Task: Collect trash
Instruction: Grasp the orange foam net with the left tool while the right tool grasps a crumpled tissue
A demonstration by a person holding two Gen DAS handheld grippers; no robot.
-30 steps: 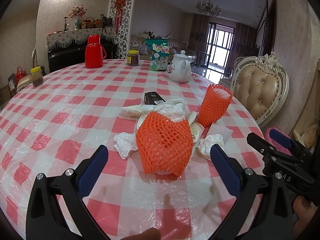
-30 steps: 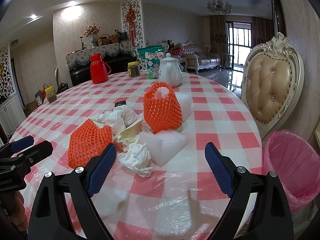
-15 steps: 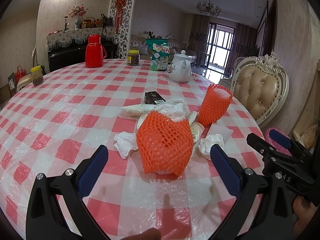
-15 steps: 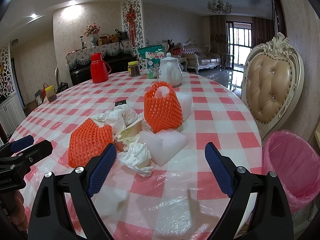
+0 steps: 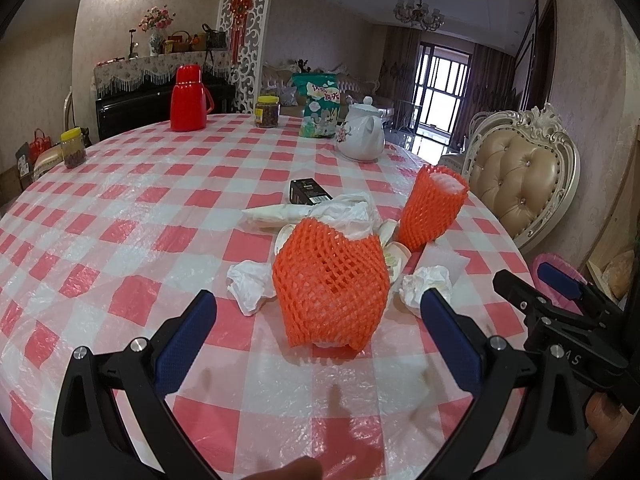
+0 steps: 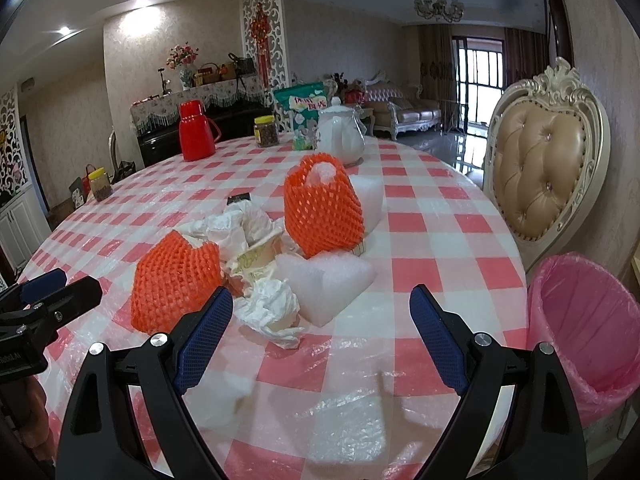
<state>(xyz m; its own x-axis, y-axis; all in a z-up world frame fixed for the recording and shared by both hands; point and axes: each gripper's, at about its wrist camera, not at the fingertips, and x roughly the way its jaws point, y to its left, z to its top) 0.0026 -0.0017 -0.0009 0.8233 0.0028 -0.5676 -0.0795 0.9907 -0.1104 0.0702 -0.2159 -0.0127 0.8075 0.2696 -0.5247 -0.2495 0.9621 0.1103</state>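
I hold my left gripper (image 5: 318, 334) low over the bench (image 5: 120, 208), and its fingers (image 5: 186, 344) are spread wide with nothing between them. My right gripper (image 6: 320, 332) is the same, wide apart and holding nothing.

The trash sits in one heap in the middle of the checked cloth. The near orange net (image 5: 332, 284) lies right in front of my left fingers, between them but not touching. A second orange net (image 6: 323, 208) stands farther back. Around them lie a crumpled tissue (image 6: 270, 310), a white foam piece (image 6: 326, 282), a small paper cup (image 6: 256, 258) and a white plastic bag (image 5: 312, 212). The pink bin (image 6: 580, 320) waits off the bench edge on my right side.

I think the first grab comes next, and the near orange net is the one for my left. To do it well I should go forward and down until my fingers are on both sides of the net, then squeeze gently. The net is soft and will squash, so I must close a long way before it holds. I cannot tell if something is inside it, so I should lift slowly. My right can take the tissue, pinching it at its puffy top so I do not catch the plastic cloth.
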